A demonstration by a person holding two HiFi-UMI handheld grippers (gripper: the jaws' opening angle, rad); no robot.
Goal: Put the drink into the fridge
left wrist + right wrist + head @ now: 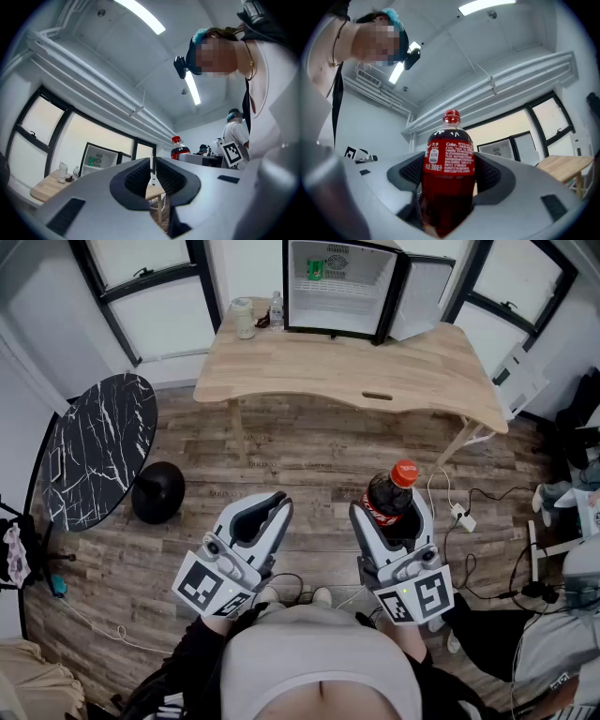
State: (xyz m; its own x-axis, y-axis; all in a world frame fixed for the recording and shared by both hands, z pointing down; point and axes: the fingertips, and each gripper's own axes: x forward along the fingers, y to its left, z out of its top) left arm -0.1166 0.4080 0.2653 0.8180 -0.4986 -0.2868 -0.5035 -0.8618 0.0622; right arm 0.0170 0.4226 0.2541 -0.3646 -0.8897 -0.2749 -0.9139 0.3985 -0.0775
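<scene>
Wooden table [412,371] bears one fridge [330,317]; right gripper [392,509] clamps one bottle [390,495], left gripper [270,505] closed, empty.

The bottle [386,501] is dark with a red cap and label, the left gripper [272,507] and right gripper [392,507] pale grey with black-and-white markers, the round table [98,446] black with white veins, the fridge [356,313] black outside, white inside.

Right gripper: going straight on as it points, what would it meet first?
The right gripper, shut on the cola bottle, has free way until, likely, the open mini fridge on the wooden table; depth unclear.
</scene>
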